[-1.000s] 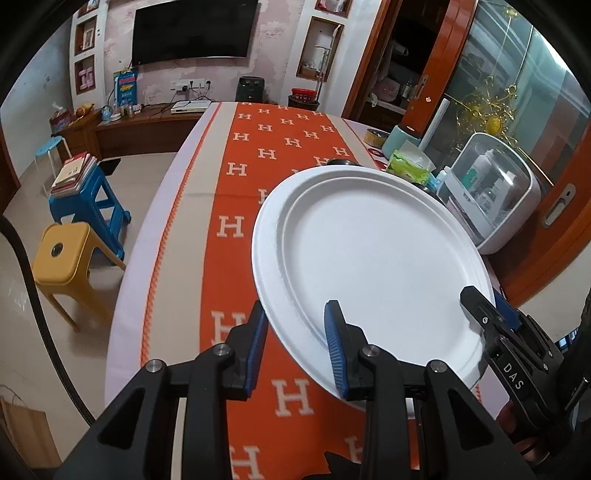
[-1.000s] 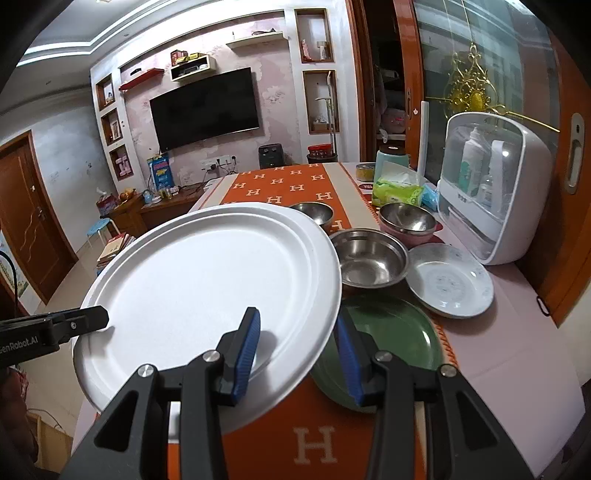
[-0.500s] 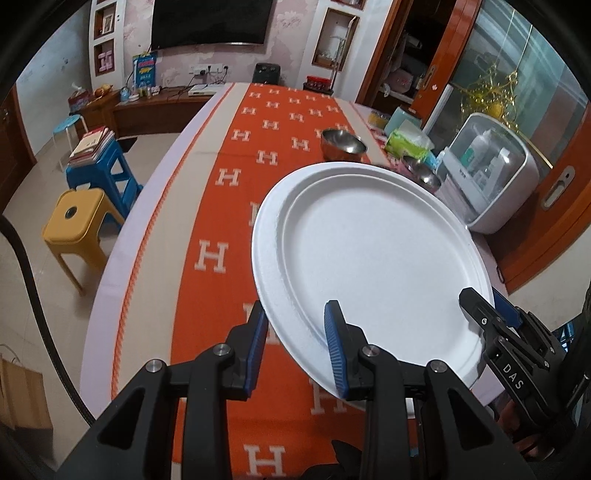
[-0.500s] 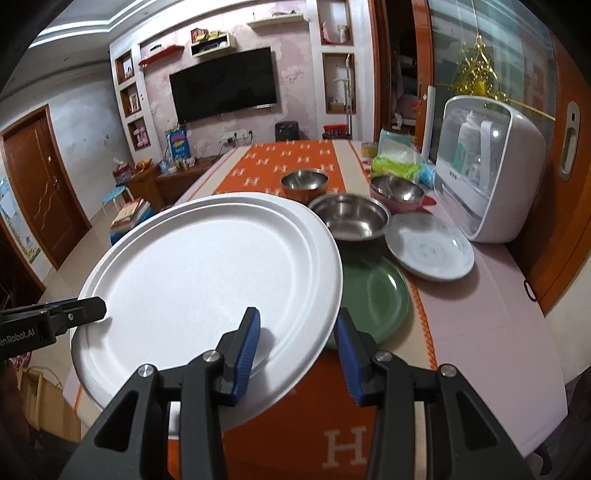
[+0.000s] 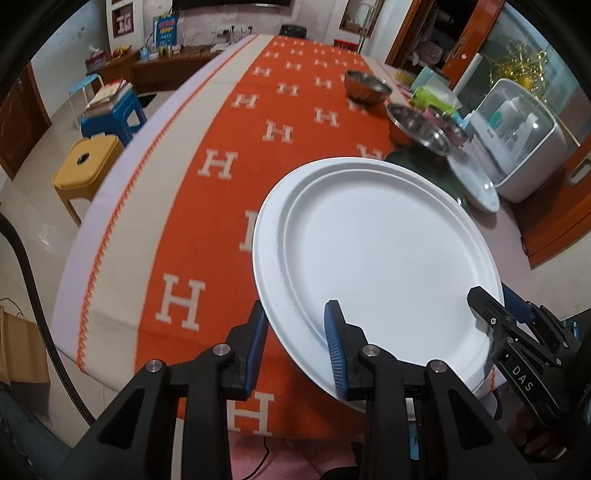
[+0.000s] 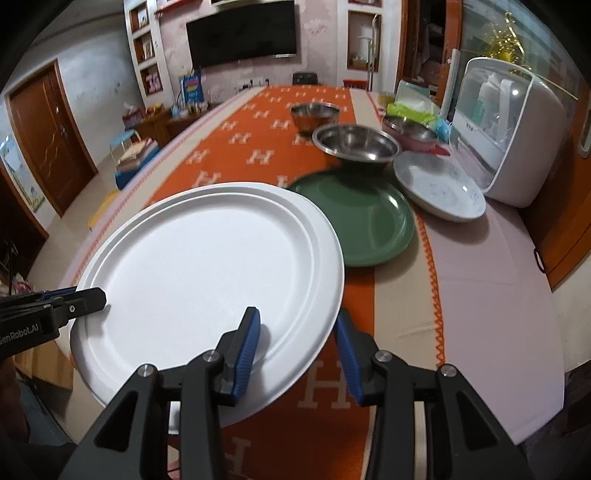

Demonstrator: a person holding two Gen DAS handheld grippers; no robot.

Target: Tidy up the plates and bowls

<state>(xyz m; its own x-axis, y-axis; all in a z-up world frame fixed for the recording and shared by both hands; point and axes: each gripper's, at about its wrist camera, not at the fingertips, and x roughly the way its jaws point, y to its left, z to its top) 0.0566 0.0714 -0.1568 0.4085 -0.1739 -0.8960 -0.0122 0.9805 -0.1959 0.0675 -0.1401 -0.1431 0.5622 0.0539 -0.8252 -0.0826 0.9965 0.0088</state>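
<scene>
This is a home, an open living and dining room. A long dining table (image 6: 491, 295) draped in an orange cloth (image 5: 236, 122) patterned with white H letters fills the middle. Beyond it, at 12 o'clock in the right wrist view, a flat television (image 6: 242, 33) hangs on a pink wall between built-in shelf niches (image 6: 146, 48), above a low wooden cabinet (image 5: 155, 72) cluttered with small items. At 9 o'clock stands a wooden door (image 6: 48, 133). On the tiled floor beside the table sit a yellow plastic stool (image 5: 83, 166) and a blue stool (image 5: 110, 118) stacked with books.
</scene>
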